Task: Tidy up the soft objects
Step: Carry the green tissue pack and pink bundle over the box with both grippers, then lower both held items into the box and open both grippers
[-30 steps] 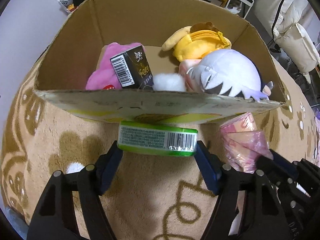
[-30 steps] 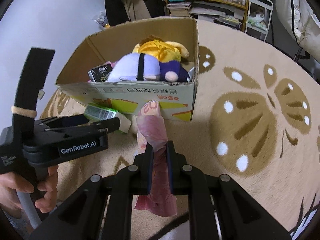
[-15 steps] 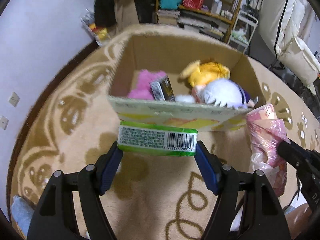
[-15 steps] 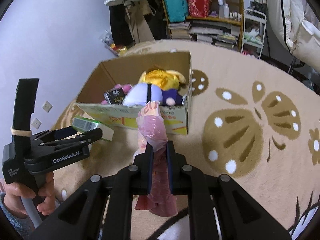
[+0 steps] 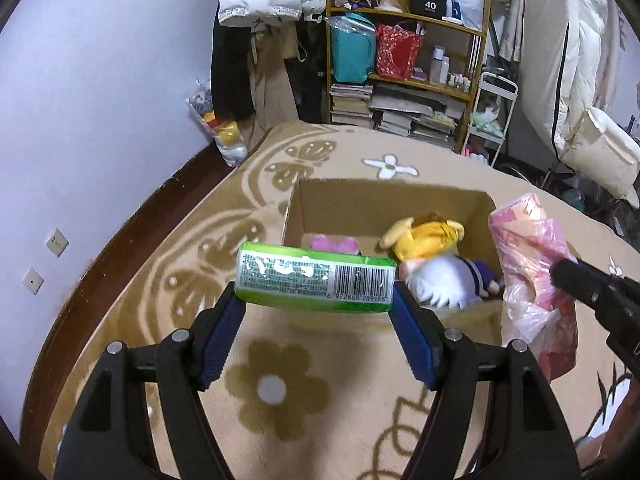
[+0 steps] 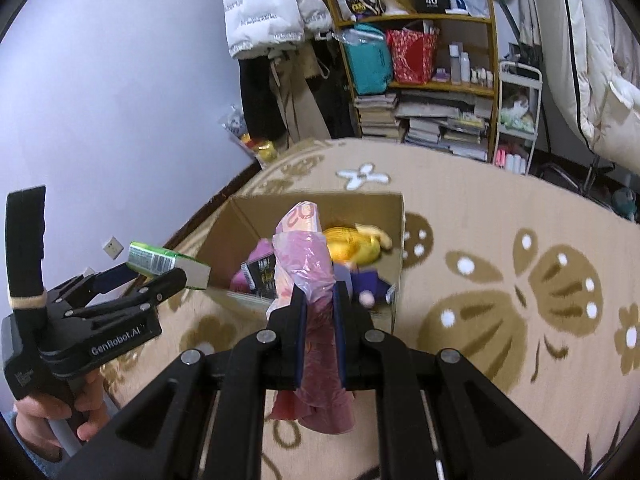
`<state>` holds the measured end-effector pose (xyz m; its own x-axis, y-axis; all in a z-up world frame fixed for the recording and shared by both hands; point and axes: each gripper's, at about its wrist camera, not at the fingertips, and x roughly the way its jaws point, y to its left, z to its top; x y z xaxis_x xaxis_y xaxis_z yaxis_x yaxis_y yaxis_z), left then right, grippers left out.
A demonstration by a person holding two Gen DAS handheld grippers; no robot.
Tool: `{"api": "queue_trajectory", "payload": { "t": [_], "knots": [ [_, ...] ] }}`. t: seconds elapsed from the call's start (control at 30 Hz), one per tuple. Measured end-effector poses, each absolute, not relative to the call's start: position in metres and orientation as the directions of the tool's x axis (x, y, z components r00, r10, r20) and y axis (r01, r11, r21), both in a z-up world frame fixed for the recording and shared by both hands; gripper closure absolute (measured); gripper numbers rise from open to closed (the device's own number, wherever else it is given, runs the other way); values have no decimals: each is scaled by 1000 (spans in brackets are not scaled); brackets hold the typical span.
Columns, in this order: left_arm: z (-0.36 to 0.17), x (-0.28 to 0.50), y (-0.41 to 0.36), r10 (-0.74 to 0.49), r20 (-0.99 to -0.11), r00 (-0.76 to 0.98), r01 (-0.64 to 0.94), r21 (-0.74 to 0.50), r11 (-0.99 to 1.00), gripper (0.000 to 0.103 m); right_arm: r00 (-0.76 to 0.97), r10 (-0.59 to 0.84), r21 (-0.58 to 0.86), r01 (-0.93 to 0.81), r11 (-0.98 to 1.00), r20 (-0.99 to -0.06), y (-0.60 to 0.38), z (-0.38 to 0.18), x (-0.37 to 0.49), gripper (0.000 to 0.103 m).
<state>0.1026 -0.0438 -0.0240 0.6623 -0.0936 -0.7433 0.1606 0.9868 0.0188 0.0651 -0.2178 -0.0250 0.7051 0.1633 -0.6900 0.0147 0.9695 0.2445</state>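
Left gripper (image 5: 316, 300): one; blue pads clamped across the ends of one green tissue pack (image 5: 314, 282), barcode facing the camera, held in the air at the near rim of the cardboard box (image 5: 384, 204).

Right gripper (image 6: 320, 316): one; jaws pinched tight on one pink plastic-wrapped bundle (image 6: 306, 256), which stands upright above the box, at 3 o'clock of the green pack in the left wrist view.

Cardboard box: one, open-topped, on the rug. Contents: one yellow plush (image 5: 426, 240) at 1 o'clock of the pack, one white-and-purple plush (image 5: 452, 284) beside it, one pink plush (image 5: 334, 245) at 12 o'clock, one black carton (image 6: 262, 274).

Surface: one tan rug (image 5: 276, 388) with brown flower and butterfly motifs; open rug at 3 o'clock of the box. Dark wood floor edges the rug at 9 o'clock.

Room: lilac wall (image 5: 100, 80); one wooden shelf (image 5: 412, 76) at 12 o'clock; white bedding (image 5: 568, 80) at 2 o'clock.
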Motion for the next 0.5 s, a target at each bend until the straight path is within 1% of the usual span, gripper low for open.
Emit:
{"api": "queue_trajectory", "payload": {
  "t": [0.33,0.5],
  "knots": [
    [-26,141,-56,-73,-739,670,178,64,982,31,730,192,226,-53,973,-656,-207,-12,118,90],
    [-40,153,-60,-65,-757,651,184,74,980,31,704,231,263,-65,963,-671,-200,-24,147,90]
  ]
}}
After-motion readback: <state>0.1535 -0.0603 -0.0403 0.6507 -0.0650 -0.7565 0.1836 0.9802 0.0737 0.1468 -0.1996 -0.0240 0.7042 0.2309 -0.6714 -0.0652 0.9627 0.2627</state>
